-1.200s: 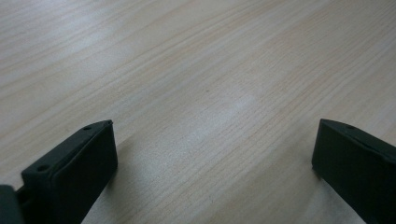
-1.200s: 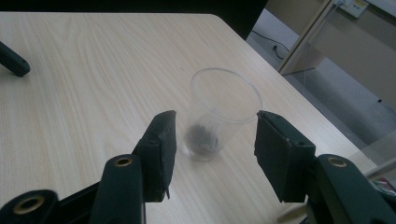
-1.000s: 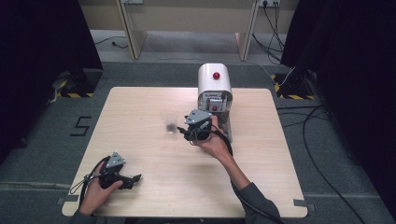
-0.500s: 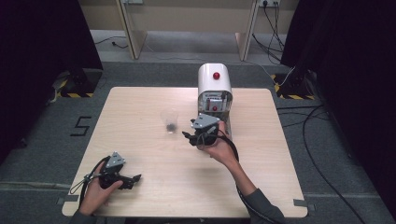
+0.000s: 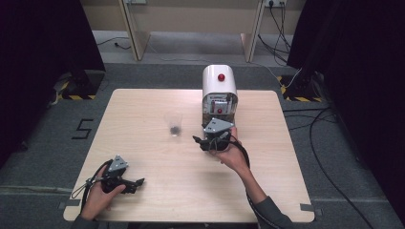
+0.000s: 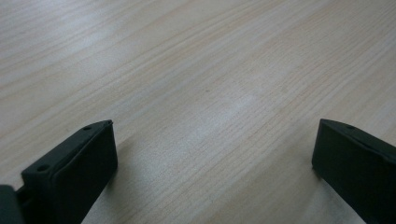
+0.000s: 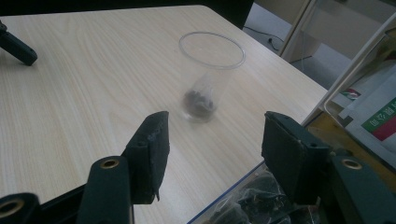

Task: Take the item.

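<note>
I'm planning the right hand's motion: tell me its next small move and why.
Probably ease the right gripper forward toward the clear plastic cup. Its jaws stand open with the cup upright ahead of them and centred in the gap, not yet between them; something dark lies in the cup's bottom. The left gripper rests open, far off on the table.

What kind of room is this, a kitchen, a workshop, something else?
Probably a lab or recording studio set up for filming hand tasks, not a kitchen. A lone wooden table stands on grey carpet between dark curtains, cables trail over the floor, and hazard tape marks spots beside it.
</note>
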Motion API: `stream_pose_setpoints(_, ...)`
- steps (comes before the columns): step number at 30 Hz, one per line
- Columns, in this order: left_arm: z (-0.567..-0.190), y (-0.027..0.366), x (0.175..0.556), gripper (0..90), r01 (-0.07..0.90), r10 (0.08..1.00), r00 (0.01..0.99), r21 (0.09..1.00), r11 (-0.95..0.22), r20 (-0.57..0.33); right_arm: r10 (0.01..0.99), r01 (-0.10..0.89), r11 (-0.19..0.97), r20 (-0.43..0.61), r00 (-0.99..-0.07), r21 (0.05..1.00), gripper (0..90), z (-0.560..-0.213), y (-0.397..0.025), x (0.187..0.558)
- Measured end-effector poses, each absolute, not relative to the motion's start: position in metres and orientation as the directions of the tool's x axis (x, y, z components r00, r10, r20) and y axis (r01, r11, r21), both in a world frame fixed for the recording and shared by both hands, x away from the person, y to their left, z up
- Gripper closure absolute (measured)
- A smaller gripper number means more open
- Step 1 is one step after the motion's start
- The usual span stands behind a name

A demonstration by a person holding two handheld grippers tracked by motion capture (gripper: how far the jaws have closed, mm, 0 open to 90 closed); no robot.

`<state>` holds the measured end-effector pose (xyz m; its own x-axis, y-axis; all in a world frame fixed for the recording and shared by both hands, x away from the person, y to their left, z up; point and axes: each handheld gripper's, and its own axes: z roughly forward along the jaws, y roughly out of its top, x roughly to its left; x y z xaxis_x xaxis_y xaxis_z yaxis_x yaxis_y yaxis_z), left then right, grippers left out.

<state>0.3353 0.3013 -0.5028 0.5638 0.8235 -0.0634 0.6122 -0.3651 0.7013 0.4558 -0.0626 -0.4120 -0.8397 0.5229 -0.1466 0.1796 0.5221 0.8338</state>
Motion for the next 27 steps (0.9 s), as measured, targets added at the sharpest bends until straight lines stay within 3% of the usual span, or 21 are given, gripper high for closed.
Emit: stream_pose_setpoints(27, -0.503, 0.301, 0.335, 0.0, 0.612, 0.824, 0.564, 0.701, -0.365, -0.064, 0.555, 0.202, 0.515, -0.144, -0.819, 0.833, 40.5, -0.41, -0.092, 0.45)
